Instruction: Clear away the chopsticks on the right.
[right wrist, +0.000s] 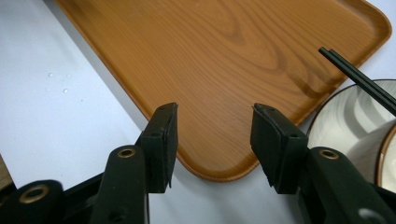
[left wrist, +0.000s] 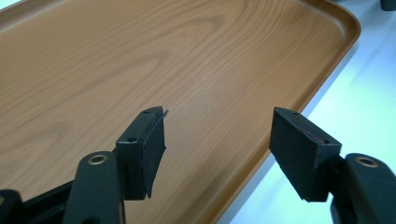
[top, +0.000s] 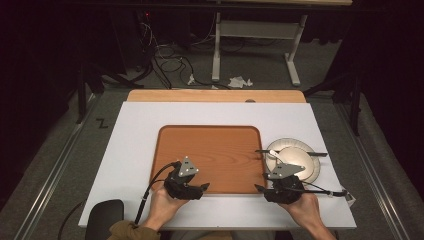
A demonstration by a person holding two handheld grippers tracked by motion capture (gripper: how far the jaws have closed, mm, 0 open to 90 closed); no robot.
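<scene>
A brown wooden tray [top: 210,145] lies empty in the middle of the white table top [top: 135,150]. My left gripper [top: 190,176] hovers open over the tray's near left part; in the left gripper view its jaws [left wrist: 218,114] stand wide apart above the bare tray [left wrist: 163,46]. My right gripper [top: 267,177] is open just off the tray's near right corner [right wrist: 219,172], with nothing between its jaws [right wrist: 215,108]. To the right, a white plate [top: 280,143] holds a bowl [top: 296,161] with black chopsticks [top: 292,152] laid across it. The chopsticks [right wrist: 359,77] and plate [right wrist: 341,112] also appear in the right gripper view.
A black rounded object [top: 102,217] sits off the table's near left corner. A wooden strip [top: 215,96] runs along the table's far edge. Behind it are white desk legs [top: 216,55], floor cables [top: 170,65] and crumpled paper [top: 240,81]. Bare white surface flanks the tray on the left.
</scene>
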